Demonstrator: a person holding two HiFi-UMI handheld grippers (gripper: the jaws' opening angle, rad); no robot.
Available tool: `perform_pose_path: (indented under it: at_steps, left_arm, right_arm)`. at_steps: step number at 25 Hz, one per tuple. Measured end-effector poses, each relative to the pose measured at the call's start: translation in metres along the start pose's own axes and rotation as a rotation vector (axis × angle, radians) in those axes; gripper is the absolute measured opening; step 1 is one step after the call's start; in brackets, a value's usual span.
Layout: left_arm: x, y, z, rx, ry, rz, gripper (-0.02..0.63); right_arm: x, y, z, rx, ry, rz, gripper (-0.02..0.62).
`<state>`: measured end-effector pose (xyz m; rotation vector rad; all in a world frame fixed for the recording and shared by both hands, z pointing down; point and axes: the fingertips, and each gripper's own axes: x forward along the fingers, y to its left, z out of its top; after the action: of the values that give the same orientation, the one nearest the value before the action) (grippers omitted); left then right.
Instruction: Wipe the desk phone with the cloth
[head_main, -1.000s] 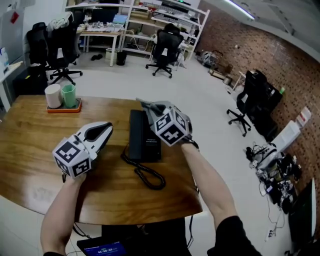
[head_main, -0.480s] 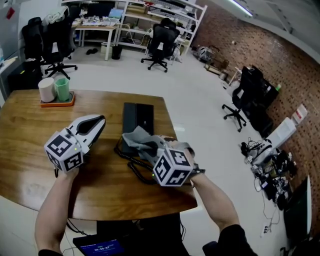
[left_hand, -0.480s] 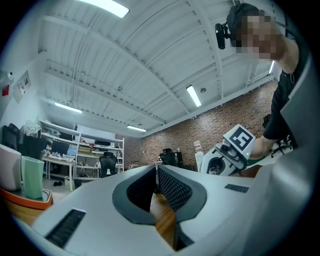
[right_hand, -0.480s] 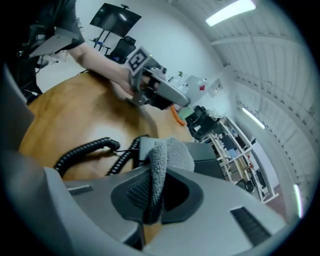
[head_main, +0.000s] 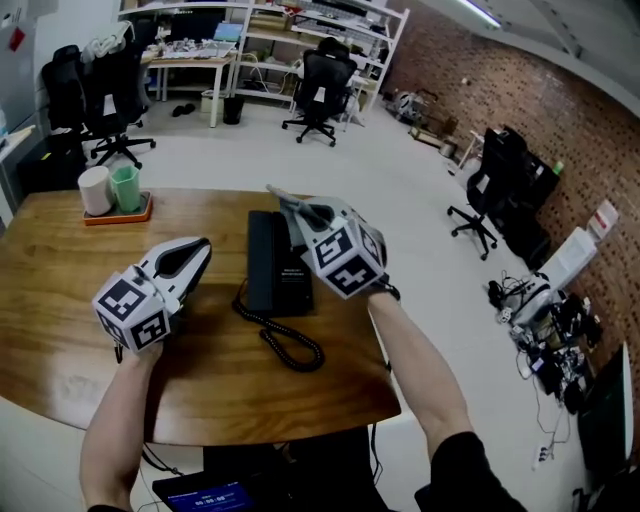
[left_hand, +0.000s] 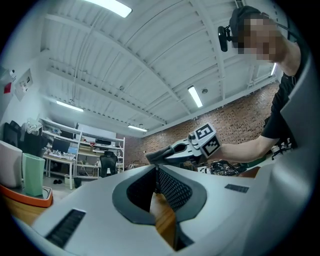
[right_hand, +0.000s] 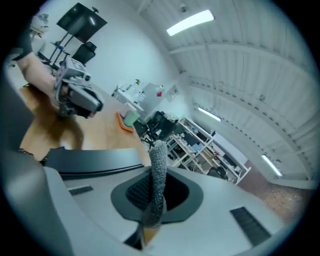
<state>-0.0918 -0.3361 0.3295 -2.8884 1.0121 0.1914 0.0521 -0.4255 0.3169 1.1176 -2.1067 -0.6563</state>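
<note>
At the far left of the round wooden table (head_main: 55, 300) an orange tray (head_main: 118, 214) carries a white cup (head_main: 95, 190) and a green cup (head_main: 127, 187), well apart from everything else. Next comes the left gripper (head_main: 203, 245), held low over bare wood just left of the phone and pointing toward it. In its own view its jaws meet at the tips with nothing between them (only a strip of wood shows through the gap beneath), and the left gripper (left_hand: 155, 168) looks across at the other tool. The black phone (head_main: 278, 262) lies flat in the middle of the table, long side running away from the person, and its coiled cord (head_main: 290, 345) loops over the wood on the near side. To the right, the right gripper (head_main: 298, 214) reaches over the far right part of the phone. Its jaws are clamped on a grey cloth (head_main: 283, 202), which sticks out past the tips. In the right gripper view the cloth (right_hand: 160, 155) stands up as a narrow knitted strip pinched between the pads, with the phone (right_hand: 95, 159) a dark slab just to its left. Whether the cloth touches the phone cannot be told.
</note>
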Motion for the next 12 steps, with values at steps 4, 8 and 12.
perform_pose_path:
  at_steps: [4,8,12]
  left_arm:
    - [0.002,-0.001,0.002,0.000,0.000,0.001,0.003]
    - [0.002,-0.002,0.003,0.014,0.006,-0.004,0.003]
    - [0.002,-0.003,0.004,0.021,0.011,-0.009,0.003]
  right_arm:
    - [0.025,0.004,-0.018,-0.037,0.073,0.017,0.025]
    - [-0.002,0.037,-0.028,-0.097,0.060,0.101,0.025]
    - [-0.039,0.085,-0.033,-0.186,0.043,0.227,0.025]
